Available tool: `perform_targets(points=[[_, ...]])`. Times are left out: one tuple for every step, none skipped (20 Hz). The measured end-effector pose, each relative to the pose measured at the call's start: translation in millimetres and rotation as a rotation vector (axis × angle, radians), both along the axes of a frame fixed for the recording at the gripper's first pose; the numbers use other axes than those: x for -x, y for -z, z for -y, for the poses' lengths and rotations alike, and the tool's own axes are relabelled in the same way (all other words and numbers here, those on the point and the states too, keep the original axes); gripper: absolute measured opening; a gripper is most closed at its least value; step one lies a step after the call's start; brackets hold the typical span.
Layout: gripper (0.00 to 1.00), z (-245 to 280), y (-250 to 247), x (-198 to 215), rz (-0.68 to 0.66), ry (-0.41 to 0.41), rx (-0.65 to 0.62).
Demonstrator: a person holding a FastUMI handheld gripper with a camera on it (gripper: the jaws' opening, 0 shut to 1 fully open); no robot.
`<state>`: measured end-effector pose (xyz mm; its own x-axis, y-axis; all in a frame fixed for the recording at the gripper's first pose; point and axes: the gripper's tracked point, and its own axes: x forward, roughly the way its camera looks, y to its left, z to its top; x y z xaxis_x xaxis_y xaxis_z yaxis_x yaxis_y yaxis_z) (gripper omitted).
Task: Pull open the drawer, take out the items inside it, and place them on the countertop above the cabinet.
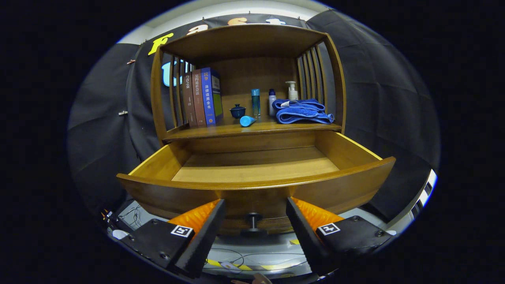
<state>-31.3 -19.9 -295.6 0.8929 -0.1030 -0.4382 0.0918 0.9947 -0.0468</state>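
Observation:
The wooden drawer point(165, 161) stands pulled out toward me, and its bare floor shows no items on the part I can see. Its dark round knob point(253, 218) sits on the front panel, between my fingers and a little beyond their tips. My gripper point(255, 213) is open, with its fingertips level with the drawer front and nothing held. On the countertop point(221, 129) above the drawer lie a folded blue towel point(302, 111), a small blue tube point(247, 120) on its side, a dark blue lidded cup point(238, 111), a tall teal bottle point(256, 102), a white-and-blue bottle point(272, 101) and a pump bottle point(292, 90).
Three upright books point(201, 98) stand at the left of the countertop, against the cabinet's slatted side. A shelf roof closes the space above. Cables and yellow-black tape point(236, 266) lie on the floor below the drawer.

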Motion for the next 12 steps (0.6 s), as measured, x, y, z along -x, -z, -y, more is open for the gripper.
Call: perform_targets(points=[[0.99,-0.1,-0.4,-2.2,-0.001,0.003,-0.002],[0.99,-1.0,1.0,-5.6,-0.005,0.001,-0.009],[0.99,-2.5,1.0,-8.6,-0.011,0.001,-0.014],[0.99,-1.4,2.3,-15.3,-0.018,0.001,-0.016],[0.99,-0.8,2.7,-22.4,-0.023,0.001,-0.015],[0.99,-0.3,2.6,-31.2,-0.027,0.000,-0.015],[0.99,-0.3,2.9,-38.8,-0.025,-0.001,-0.016],[0.99,-0.2,1.4,-46.5,-0.019,-0.002,-0.019],[0.99,0.3,-2.0,-55.1,0.000,-0.002,-0.024],[0.99,0.9,3.5,-62.1,-0.024,-0.003,-0.034],[0.98,0.3,1.7,-64.7,-0.018,-0.001,-0.043],[0.99,0.0,6.3,-74.7,-0.021,-0.001,-0.046]])
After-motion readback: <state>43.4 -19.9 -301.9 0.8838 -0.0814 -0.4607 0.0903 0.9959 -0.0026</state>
